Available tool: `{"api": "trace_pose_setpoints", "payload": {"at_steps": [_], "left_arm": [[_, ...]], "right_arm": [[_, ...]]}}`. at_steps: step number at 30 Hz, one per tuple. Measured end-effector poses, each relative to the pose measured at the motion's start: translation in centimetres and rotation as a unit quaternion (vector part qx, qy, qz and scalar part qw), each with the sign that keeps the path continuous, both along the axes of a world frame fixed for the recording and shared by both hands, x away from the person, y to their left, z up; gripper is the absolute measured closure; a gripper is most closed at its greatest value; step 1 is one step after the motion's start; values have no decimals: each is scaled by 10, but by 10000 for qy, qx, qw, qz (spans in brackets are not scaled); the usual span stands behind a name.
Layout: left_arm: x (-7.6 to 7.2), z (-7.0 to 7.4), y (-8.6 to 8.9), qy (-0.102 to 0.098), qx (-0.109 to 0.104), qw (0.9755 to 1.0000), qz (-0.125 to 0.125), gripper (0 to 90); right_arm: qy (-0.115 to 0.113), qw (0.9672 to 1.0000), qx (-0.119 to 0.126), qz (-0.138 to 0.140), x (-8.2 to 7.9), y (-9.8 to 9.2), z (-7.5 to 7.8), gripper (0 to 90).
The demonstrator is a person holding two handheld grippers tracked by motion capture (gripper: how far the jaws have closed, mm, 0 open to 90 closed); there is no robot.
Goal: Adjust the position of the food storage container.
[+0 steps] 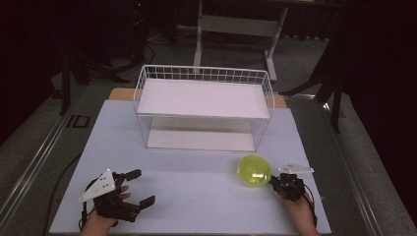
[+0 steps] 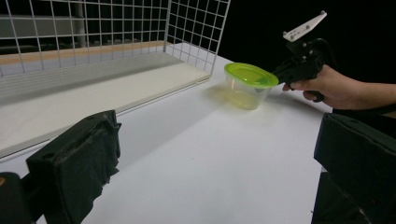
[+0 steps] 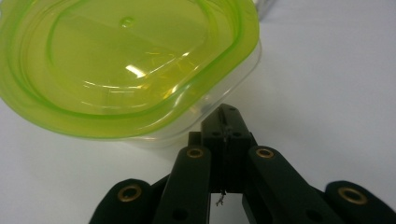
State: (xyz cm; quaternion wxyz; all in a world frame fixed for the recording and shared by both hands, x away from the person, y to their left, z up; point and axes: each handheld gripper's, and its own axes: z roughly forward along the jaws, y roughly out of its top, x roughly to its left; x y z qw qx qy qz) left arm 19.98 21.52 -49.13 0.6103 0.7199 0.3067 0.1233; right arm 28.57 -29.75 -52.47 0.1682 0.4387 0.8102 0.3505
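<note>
High view: the green-lidded container sits on the table at four o'clock, before the wire basket. The right gripper, jaws pressed together, touches its rim; nothing is visibly pinched. At seven o'clock, the left gripper gapes wide, empty.

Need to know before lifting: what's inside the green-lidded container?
Through the container's clear wall and translucent green lid, nothing shows inside. It looks empty, though glare and the lid's tint could hide something small.

Dark room, grey floor, desk legs
</note>
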Motion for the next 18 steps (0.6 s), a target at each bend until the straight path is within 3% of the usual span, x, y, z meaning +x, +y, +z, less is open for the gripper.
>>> {"api": "trace_pose_setpoints", "payload": {"at_steps": [5, 10, 18], "left_arm": [[-1, 0, -1, -13, 7, 10000, -15, 12], [0, 0, -1, -8, 21, 10000, -48, 12], [-2, 0, -1, -4, -1, 10000, -49, 12]], "right_arm": [[13, 9999, -66, 112, 5, 14, 0, 900], [66, 9994, -24, 346, 13, 40, -2, 900], [-15, 9982, -114, 590, 19, 68, -1, 900]]}}
